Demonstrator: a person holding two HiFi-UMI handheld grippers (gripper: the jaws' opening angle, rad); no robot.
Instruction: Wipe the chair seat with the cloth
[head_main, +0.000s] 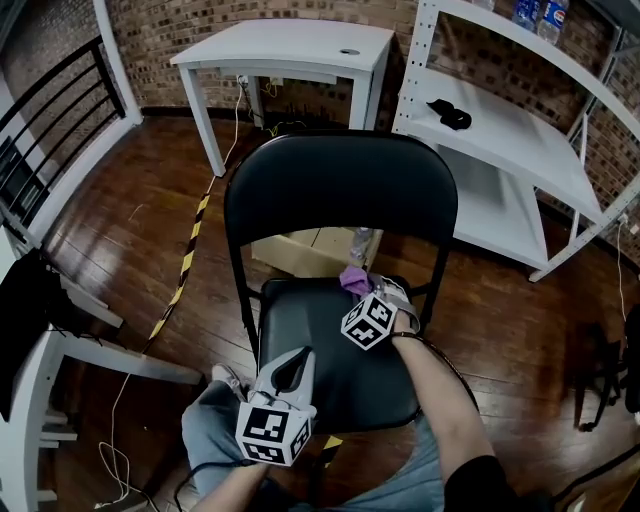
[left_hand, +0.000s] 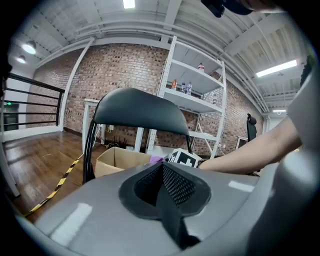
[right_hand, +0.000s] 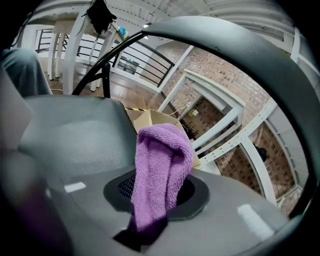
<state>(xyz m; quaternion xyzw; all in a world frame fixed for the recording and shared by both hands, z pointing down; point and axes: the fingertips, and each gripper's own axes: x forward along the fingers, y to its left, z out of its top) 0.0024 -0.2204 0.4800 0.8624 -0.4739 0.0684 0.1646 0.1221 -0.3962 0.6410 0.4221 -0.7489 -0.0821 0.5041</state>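
Observation:
A black folding chair stands before me, its seat (head_main: 320, 350) under both grippers and its backrest (head_main: 340, 185) beyond. My right gripper (head_main: 378, 296) is shut on a purple cloth (head_main: 355, 280) at the seat's rear edge, right of centre. In the right gripper view the cloth (right_hand: 160, 165) sticks out folded from between the jaws of the right gripper (right_hand: 155, 200), over the grey seat (right_hand: 75, 135). My left gripper (head_main: 290, 372) hovers over the seat's front left, shut with nothing in it. In the left gripper view, the left gripper (left_hand: 162, 192) points toward the backrest (left_hand: 137, 107).
A cardboard box (head_main: 310, 250) sits on the floor behind the chair. Beyond it stand a white table (head_main: 290, 45) and, to the right, a white shelf unit (head_main: 500, 130). Black-yellow tape (head_main: 185, 260) crosses the wooden floor. White furniture (head_main: 40, 380) is at left.

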